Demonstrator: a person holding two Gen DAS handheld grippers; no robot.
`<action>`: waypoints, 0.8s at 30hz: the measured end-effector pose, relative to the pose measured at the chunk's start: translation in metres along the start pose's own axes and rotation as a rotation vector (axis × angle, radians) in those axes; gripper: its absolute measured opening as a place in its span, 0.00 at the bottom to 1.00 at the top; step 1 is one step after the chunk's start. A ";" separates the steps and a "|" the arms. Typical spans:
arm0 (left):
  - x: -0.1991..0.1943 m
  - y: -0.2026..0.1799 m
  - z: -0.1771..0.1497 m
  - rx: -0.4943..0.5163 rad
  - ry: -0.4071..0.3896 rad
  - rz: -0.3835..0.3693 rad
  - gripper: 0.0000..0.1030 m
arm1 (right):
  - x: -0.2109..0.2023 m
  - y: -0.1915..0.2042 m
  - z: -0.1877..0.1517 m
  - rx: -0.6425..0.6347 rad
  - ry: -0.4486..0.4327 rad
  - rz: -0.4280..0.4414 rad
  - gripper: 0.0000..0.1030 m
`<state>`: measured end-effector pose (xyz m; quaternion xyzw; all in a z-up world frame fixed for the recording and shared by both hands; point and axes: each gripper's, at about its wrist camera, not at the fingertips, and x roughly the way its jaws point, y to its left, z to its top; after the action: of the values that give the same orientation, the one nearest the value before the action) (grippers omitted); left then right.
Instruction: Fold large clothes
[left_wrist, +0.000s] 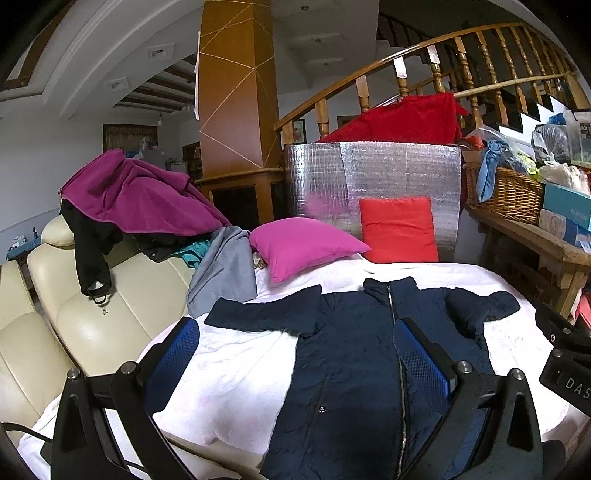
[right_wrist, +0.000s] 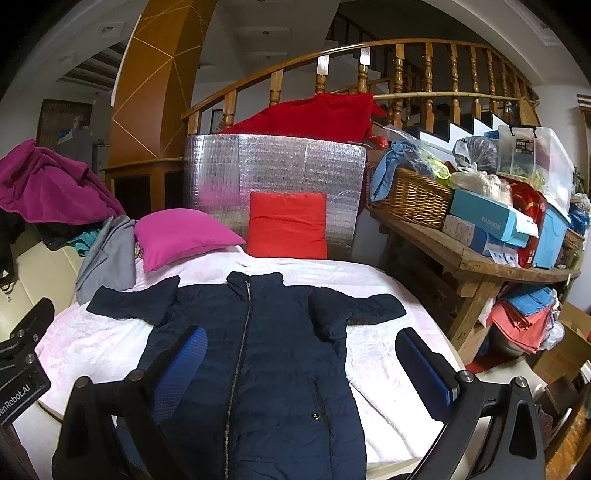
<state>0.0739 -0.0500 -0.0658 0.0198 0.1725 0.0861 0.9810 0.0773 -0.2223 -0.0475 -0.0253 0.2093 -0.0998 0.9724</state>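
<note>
Left wrist view, left to right, with the coat (left_wrist: 354, 369) as the landmark: far left of it stands a cream sofa (left_wrist: 85, 332), its back heaped with a purple fleece (left_wrist: 136, 192) and a black garment (left_wrist: 90, 254). A grey cloth (left_wrist: 225, 273) hangs just beside the coat's outstretched sleeve. Behind that sleeve lies a pink pillow (left_wrist: 303, 245), and behind the collar a red cushion (left_wrist: 399, 229) leans on a silver foil panel (left_wrist: 373, 177). The coat itself, navy and zipped, lies flat, front up, on a white sheet (left_wrist: 229, 369); its other sleeve is bent in on itself. The left gripper (left_wrist: 295, 365) hovers over the coat's lower half, jaws wide, holding nothing. Right of the coat a desk (left_wrist: 535, 236) carries a wicker basket (left_wrist: 506, 195) and boxes.

Right wrist view: the right gripper (right_wrist: 301, 367) hovers over the coat's hem side, jaws wide and empty, one finger above the navy fabric, the other above the sheet.
</note>
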 end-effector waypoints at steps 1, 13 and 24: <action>0.001 -0.001 0.000 0.001 0.000 0.001 1.00 | 0.002 0.000 0.000 0.001 0.002 0.000 1.00; 0.017 -0.015 0.004 0.020 0.015 0.013 1.00 | 0.025 -0.003 0.000 0.002 0.027 0.003 1.00; 0.043 -0.033 0.003 0.040 0.049 0.006 1.00 | 0.051 -0.008 -0.003 0.004 0.051 0.003 1.00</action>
<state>0.1200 -0.0746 -0.0794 0.0379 0.1983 0.0858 0.9756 0.1199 -0.2407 -0.0695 -0.0204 0.2337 -0.0995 0.9670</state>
